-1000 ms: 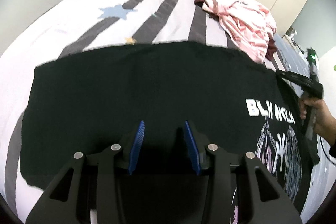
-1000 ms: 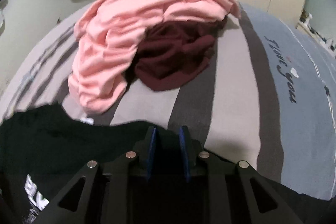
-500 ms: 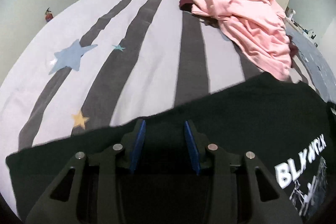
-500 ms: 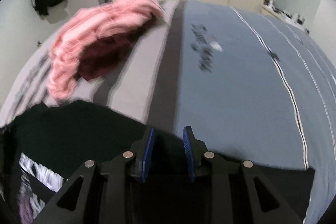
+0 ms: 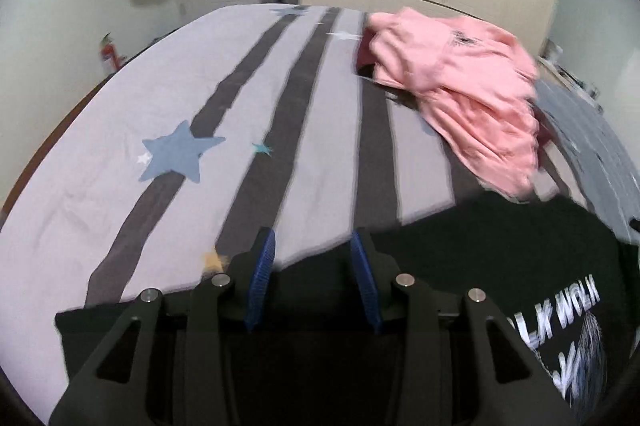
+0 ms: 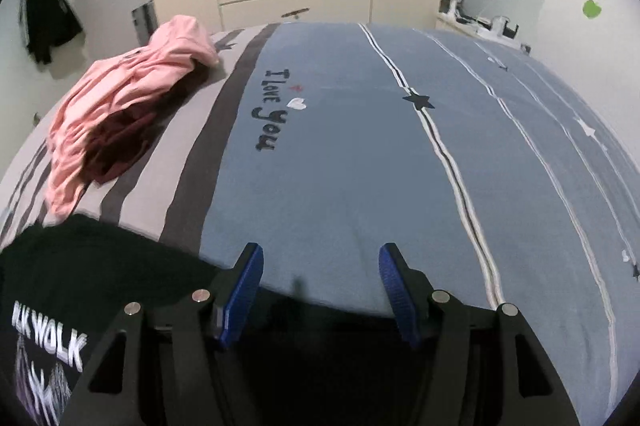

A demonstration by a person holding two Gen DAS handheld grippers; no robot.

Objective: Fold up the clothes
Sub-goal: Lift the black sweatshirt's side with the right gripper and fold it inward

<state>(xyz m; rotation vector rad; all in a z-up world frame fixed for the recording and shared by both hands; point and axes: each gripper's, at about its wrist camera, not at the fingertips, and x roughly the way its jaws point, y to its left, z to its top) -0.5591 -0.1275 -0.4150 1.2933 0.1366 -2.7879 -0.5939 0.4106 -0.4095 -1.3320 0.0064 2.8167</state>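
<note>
1. Looking through the left wrist view: left gripper [image 5: 313,268] hangs over the upper edge of the black T-shirt [image 5: 500,266], blue pads apart with a clear gap, nothing pinched, dark cloth only below and behind them.
2. Same view: the black T-shirt lies flat on the bed [image 5: 100,162], covering its near part; white "WOLK" print sits at the shirt's right side.
3. Same view: pink garment [image 5: 460,94] is bunched beyond the black T-shirt, up right, nearly reaching the shirt's far edge; a blue star [image 5: 176,154] on the striped cover lies beyond the shirt, to the left.
4. Right wrist view: right gripper [image 6: 318,284] has its jaws opening, wide gap, no cloth between the pads; the black T-shirt [image 6: 80,266] edge lies under the jaw bases.
5. Same view: the shirt spreads left of the gripper, print at bottom left.
6. Same view: pink garment [image 6: 132,82] with a maroon garment [image 6: 116,142] under it sits beyond the shirt, upper left; "I Love You" lettering [image 6: 272,110] lies beyond the shirt, on blue cover.
</note>
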